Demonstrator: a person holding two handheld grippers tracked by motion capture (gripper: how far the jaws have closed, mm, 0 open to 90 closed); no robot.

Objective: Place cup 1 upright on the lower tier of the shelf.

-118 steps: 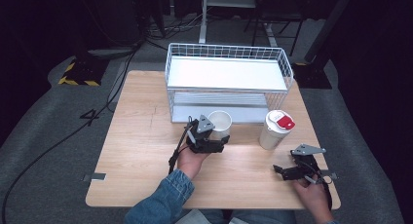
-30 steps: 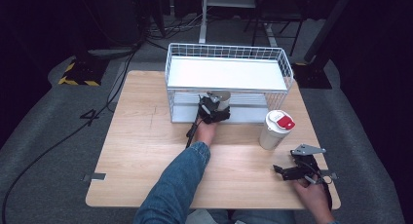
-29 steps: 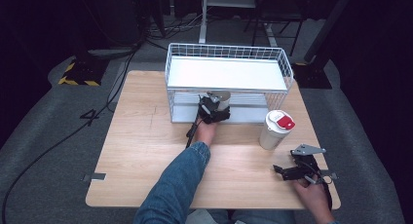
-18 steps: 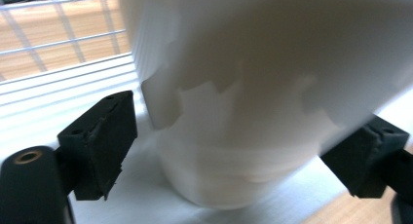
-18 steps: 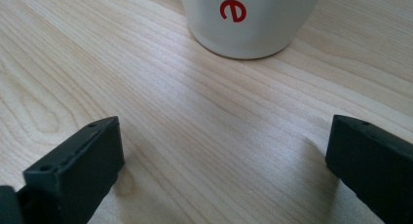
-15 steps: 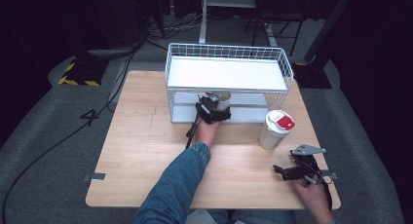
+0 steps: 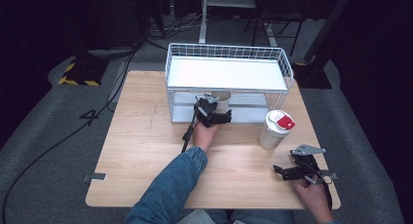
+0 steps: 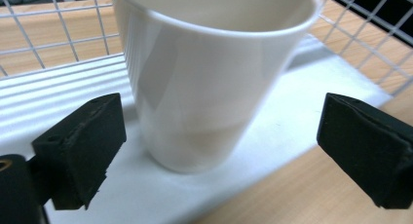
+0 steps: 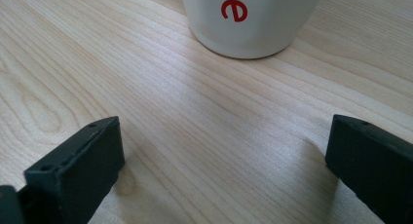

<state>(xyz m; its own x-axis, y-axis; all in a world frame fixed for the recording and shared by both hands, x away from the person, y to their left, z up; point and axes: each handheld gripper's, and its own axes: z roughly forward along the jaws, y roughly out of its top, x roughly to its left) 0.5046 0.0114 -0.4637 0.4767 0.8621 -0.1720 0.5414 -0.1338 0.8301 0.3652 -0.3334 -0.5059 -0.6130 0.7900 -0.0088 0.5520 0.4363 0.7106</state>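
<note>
Your left claw (image 8: 214, 151) spread wide around one white cup (image 8: 209, 73), upright, mouth up, on the wire rack's (image 7: 229, 73) lower shelf, your right claw (image 9: 219, 165) spread, empty, near one lidded cup (image 7: 276, 129) on the counter (image 7: 141, 151) right of the rack

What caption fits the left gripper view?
Left gripper, jaws open on either side of a white cup standing on the wire rack's lower shelf.

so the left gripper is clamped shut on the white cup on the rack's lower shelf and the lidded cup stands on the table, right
Not quite. The left gripper is open, not clamped: the left gripper view shows both jaws standing clear of the white cup. The rest holds: that cup sits on the rack's lower shelf, and the lidded cup stands on the table.
</note>
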